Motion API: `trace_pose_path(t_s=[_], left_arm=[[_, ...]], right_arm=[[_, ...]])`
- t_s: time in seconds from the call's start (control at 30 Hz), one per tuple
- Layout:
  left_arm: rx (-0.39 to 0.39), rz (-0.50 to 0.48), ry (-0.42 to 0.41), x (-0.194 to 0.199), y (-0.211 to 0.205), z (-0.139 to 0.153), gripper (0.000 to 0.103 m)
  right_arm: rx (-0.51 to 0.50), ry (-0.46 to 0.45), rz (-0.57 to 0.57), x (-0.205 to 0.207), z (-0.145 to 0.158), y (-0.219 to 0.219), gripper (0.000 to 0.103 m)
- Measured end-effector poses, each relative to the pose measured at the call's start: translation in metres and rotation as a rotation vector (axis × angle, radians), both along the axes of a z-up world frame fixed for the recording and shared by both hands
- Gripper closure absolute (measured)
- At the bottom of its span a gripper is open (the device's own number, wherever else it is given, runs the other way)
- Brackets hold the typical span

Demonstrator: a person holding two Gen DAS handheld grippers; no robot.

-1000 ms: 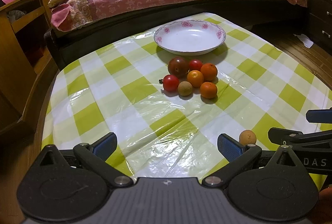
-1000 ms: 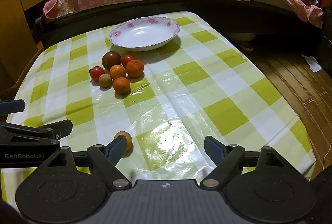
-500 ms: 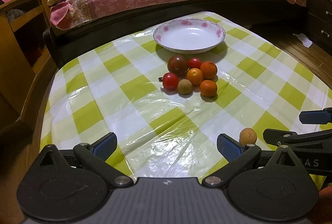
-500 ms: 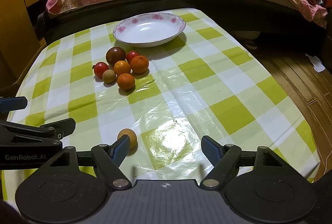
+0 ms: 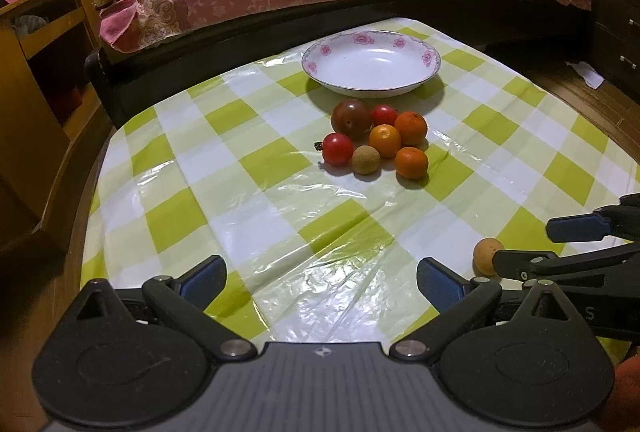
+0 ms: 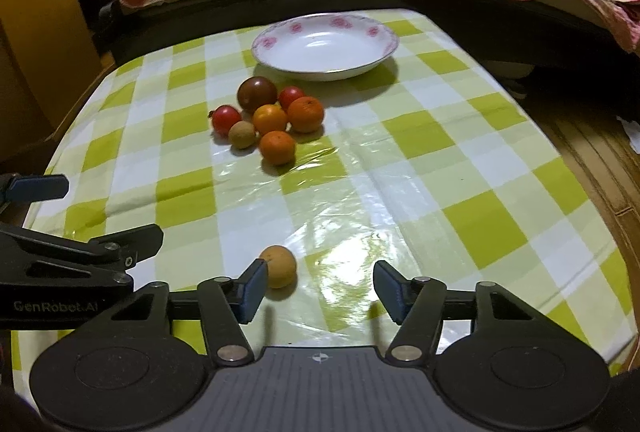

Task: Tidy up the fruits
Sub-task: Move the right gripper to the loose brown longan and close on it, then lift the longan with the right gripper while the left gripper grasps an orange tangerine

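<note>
Right tool partly hides fruit

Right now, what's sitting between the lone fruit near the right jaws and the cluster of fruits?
Nothing: only bare checkered tablecloth between the lone fruit and the cluster, shown in the right wrist view.

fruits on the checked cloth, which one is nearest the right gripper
The lone tan round fruit, apart from the cluster, beside the right gripper's left fingertip. The seven others sit bunched near the white floral plate.
</note>
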State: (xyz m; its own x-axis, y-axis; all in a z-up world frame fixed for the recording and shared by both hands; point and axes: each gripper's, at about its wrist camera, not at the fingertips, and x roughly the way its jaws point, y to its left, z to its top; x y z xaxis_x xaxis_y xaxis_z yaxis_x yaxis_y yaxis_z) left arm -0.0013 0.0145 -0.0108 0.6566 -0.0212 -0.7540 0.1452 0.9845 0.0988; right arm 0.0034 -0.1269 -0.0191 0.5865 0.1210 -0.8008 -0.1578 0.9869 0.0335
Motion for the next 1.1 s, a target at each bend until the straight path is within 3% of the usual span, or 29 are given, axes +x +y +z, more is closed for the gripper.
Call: trace_pose_path(t_s=[0.33,0.57,0.7,1.1], left_arm=[[-0.047,0.024,0.026,0.006,0.011,-0.004,0.000],[-0.029,0.003,0.025,0.006,0.006,-0.007,0.001],[-0.027,0.001,0.026,0.007,0.006,-0.007,0.001],[-0.026,-0.028,0.017,0.024,0.012,-0.006,0.003]], right_arm=[[0.009,0.033,0.061,0.011,-0.006,0.011,0.062],[0.025,0.089,0.101,0.016,-0.013,0.017,0.080],[0.041,0.094,0.106,0.017,-0.014,0.016,0.086],[0.058,0.094,0.126,0.031,-0.015,0.018,0.083]])
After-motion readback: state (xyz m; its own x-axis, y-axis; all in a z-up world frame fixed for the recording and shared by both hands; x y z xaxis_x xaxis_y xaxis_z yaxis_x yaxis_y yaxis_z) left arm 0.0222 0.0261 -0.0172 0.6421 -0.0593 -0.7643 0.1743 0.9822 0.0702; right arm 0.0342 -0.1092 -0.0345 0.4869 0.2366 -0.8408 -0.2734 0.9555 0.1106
